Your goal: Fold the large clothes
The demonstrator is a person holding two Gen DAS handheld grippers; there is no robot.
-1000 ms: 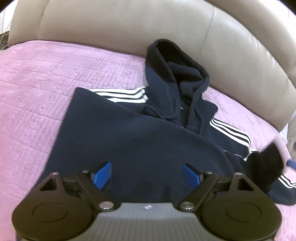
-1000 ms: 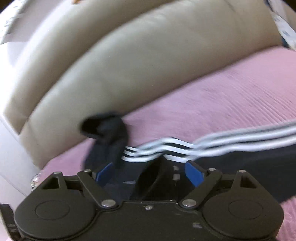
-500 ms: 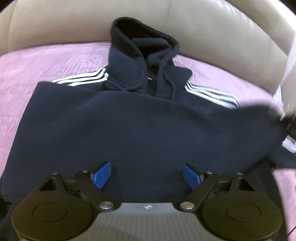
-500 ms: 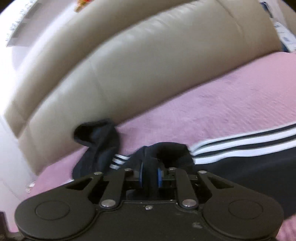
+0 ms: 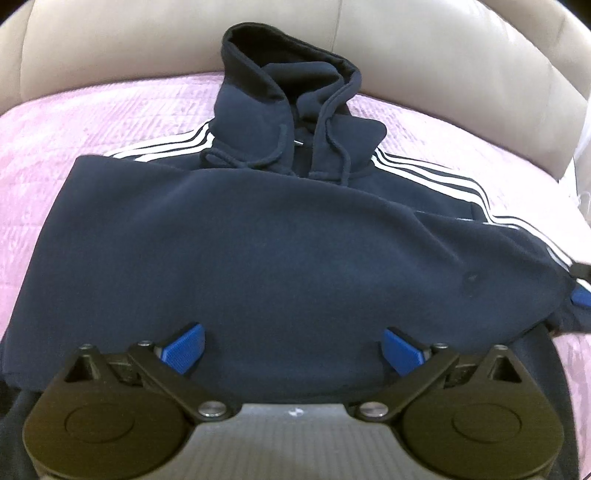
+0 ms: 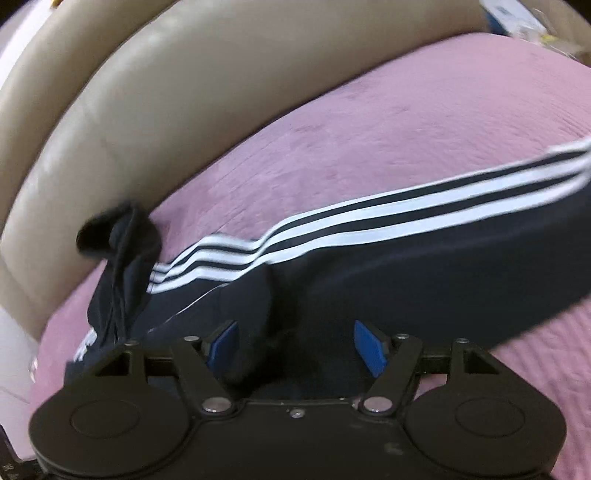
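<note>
Hoodie (image 6: 424,280) free of right tongs (image 6: 295,347)

Left gripper (image 5: 291,349): black linkage arms, blue ribbed pads (image 5: 183,348), silver pivot screws, grey ribbed housing. Right gripper (image 6: 295,347): all-black body, blue pads.

Domestic interior, most likely a bedroom or living room of a home. A padded backrest (image 5: 424,55) in beige leather-like upholstery, divided by stitched seams into cushioned panels, curves behind a soft surface spread with a pink quilted cover (image 5: 92,122); whether it belongs to a bed or a sofa cannot be told. A navy hooded sweatshirt (image 5: 277,240) with white sleeve stripes lies on the cover, an everyday garment. At the upper right edge of the right wrist view, blurred household clutter (image 6: 517,18) is visible.
</note>
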